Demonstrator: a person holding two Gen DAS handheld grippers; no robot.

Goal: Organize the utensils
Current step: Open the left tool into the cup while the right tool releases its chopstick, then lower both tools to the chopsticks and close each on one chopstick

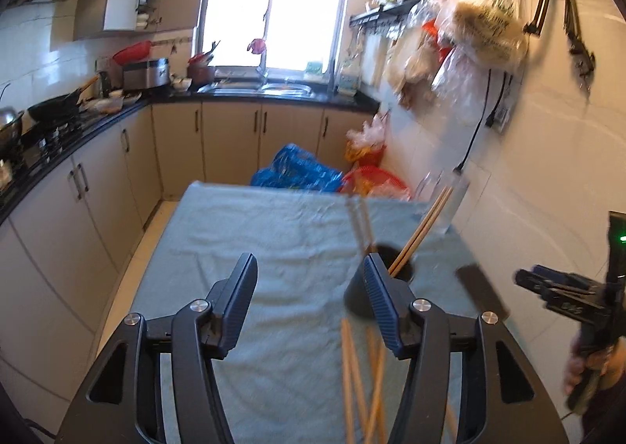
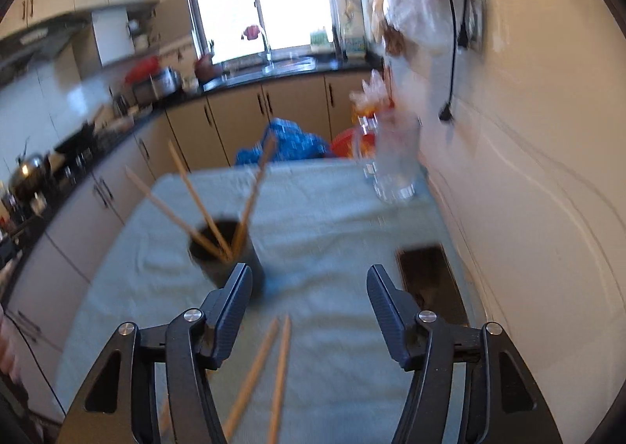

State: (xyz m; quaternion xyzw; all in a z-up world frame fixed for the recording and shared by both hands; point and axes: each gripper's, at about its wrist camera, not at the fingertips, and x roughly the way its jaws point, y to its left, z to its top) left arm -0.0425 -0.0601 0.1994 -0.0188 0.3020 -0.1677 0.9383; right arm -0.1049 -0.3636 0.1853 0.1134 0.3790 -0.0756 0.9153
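Both grippers hang above a table covered with a pale green cloth [image 2: 336,217], and both stand wide apart with nothing between their fingers. The left gripper [image 1: 311,287] is over the near middle of the cloth; its right finger sits in front of a dark cup [image 1: 399,275] that stands on the cloth to the right of centre. The right gripper [image 2: 309,295] is further to the right, and in its view the cup [image 2: 227,256] stands to the left, just beyond its left finger. Several wooden chopsticks [image 2: 195,201] lean out of the cup in different directions. More loose chopsticks [image 2: 270,365] lie flat on the near part of the cloth, between the right gripper's fingers. A dark flat tray [image 2: 430,279] lies near the right edge of the table, and a clear glass jug [image 2: 391,162] stands at the far right corner by the wall.
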